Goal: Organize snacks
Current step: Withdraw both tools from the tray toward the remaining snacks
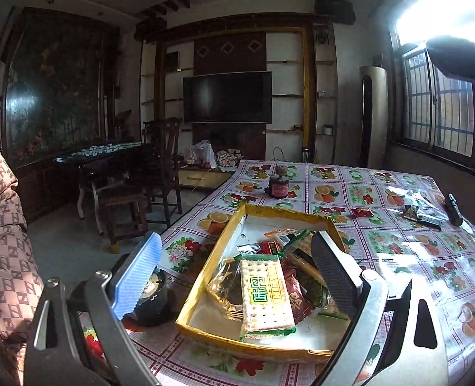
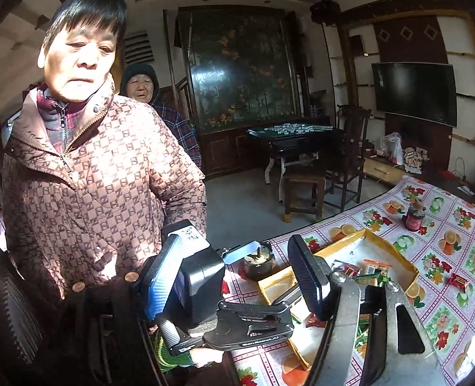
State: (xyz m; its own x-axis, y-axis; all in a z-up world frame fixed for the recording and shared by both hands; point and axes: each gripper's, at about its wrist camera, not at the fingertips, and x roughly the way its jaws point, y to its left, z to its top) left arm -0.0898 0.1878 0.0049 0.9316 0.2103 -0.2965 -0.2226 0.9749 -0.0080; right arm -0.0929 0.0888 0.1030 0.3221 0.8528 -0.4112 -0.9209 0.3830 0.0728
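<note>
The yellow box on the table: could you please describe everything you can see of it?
The yellow box is a shallow, open, lidless tray that looks like cardboard, with gold-yellow walls and a white inside. It lies flat on the flowered tablecloth, near the table's edge. Wrapped snacks are heaped at its near end, a green-edged cracker pack on top; the far end is mostly bare. A dark jar stands just beside its left wall. Neither pair of tongs touches it.

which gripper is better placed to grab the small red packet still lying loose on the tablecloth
Probably right: the red packet lies on its side of the box. The left hand-held gripper, open, hangs over the box.
</note>
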